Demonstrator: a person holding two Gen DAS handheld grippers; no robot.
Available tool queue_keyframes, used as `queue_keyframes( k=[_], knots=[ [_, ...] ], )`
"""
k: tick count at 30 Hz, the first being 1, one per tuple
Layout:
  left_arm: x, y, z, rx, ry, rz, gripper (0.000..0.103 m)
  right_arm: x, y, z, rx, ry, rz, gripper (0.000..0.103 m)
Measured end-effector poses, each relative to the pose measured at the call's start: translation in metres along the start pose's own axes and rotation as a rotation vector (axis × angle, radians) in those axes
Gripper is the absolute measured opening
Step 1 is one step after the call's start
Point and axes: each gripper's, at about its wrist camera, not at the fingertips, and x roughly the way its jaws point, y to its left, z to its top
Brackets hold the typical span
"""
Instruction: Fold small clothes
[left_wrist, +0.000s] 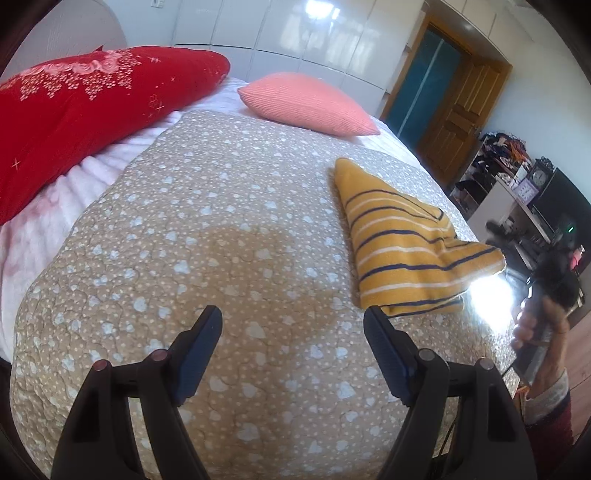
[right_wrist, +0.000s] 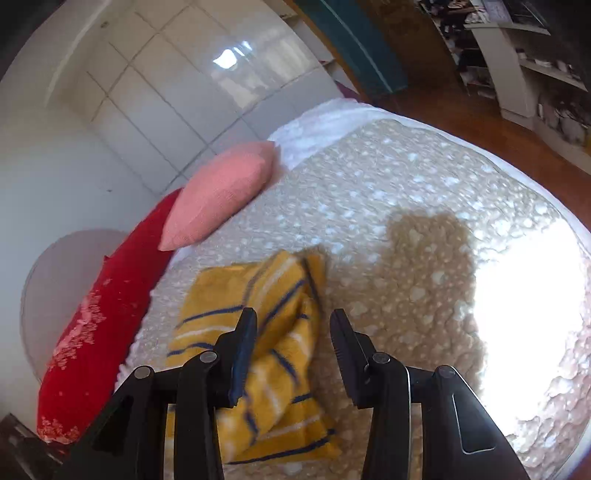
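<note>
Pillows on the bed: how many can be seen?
2. The red pillow with the pale flower pattern lies at the bed's head on the left. The pink pillow lies beside it to the right, farther from the camera. Others may lie outside both views.
</note>
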Motion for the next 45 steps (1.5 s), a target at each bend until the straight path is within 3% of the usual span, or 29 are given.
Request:
queue_keyframes(
  k=[2, 5, 7, 11, 13, 15, 17, 18, 19, 20, 24, 26, 27, 28, 31, 32, 37, 39, 41, 43, 45],
  knots=[
    [0.004, -0.01, 0.001, 0.004, 0.012, -0.002, 0.078, -0.006, 0.028, 0.0, -0.089, 0.005, 0.071, 0.046],
    [0.006, -0.029, 0.004, 0.019, 0.023, -0.023, 0.078, 0.012, 0.054, -0.009, -0.148, 0.084, 0.162, 0.045],
    [0.003, -0.039, 0.008, 0.036, 0.011, -0.022, 0.078, 0.028, 0.04, -0.021, -0.128, 0.126, 0.089, 0.045],
    [0.008, -0.045, 0.024, 0.038, 0.013, -0.029, 0.083, 0.054, -0.027, -0.057, 0.014, 0.266, -0.086, 0.043],
    [0.022, -0.047, 0.036, 0.038, 0.039, -0.039, 0.083, 0.045, -0.042, -0.061, 0.052, 0.254, -0.03, 0.044],
    [0.039, -0.051, 0.047, 0.044, 0.07, -0.06, 0.084, 0.03, -0.043, -0.051, 0.063, 0.217, 0.017, 0.048],
    [0.062, -0.056, 0.06, 0.049, 0.103, -0.101, 0.086, 0.018, -0.041, -0.035, 0.054, 0.162, 0.053, 0.064],
    [0.076, -0.059, 0.067, 0.051, 0.124, -0.126, 0.087, 0.018, -0.038, -0.028, 0.046, 0.139, 0.06, 0.079],
    [0.092, -0.062, 0.073, 0.047, 0.147, -0.152, 0.087, 0.023, -0.038, -0.02, 0.039, 0.123, 0.058, 0.086],
    [0.109, -0.065, 0.08, 0.039, 0.17, -0.183, 0.087, 0.027, -0.038, -0.014, 0.036, 0.125, 0.056, 0.086],
    [0.175, -0.074, 0.092, 0.017, 0.288, -0.275, 0.088, 0.083, -0.044, -0.001, 0.046, 0.222, 0.046, 0.086],
    [0.204, -0.076, 0.092, -0.012, 0.344, -0.331, 0.093, 0.107, -0.05, -0.001, 0.085, 0.26, 0.097, 0.086],
    [0.215, -0.077, 0.09, -0.031, 0.37, -0.351, 0.093, 0.118, -0.051, -0.001, 0.098, 0.274, 0.114, 0.084],
    [0.222, -0.079, 0.089, -0.044, 0.389, -0.365, 0.093, 0.125, -0.048, -0.001, 0.098, 0.277, 0.13, 0.074],
    [0.213, -0.085, 0.098, -0.039, 0.385, -0.42, 0.066, 0.135, -0.035, 0.003, 0.128, 0.304, 0.217, 0.054],
    [0.205, -0.086, 0.106, -0.033, 0.369, -0.418, 0.062, 0.133, -0.028, 0.007, 0.134, 0.297, 0.256, 0.048],
    [0.168, -0.088, 0.145, 0.02, 0.278, -0.367, 0.061, 0.119, 0.005, 0.025, 0.091, 0.204, 0.361, 0.047],
    [0.166, -0.087, 0.152, 0.042, 0.263, -0.288, 0.066, 0.124, 0.008, 0.023, 0.059, 0.193, 0.321, 0.052],
    [0.176, -0.082, 0.146, 0.049, 0.265, -0.169, 0.076, 0.137, 0.005, 0.014, 0.035, 0.212, 0.198, 0.058],
    [0.196, -0.071, 0.128, 0.039, 0.333, -0.077, 0.077, 0.146, 0.001, 0.003, -0.013, 0.237, 0.066, 0.058],
    [0.205, -0.058, 0.114, -0.016, 0.362, -0.116, 0.082, 0.133, -0.001, 0.0, -0.012, 0.205, 0.07, 0.058]
  ],
)
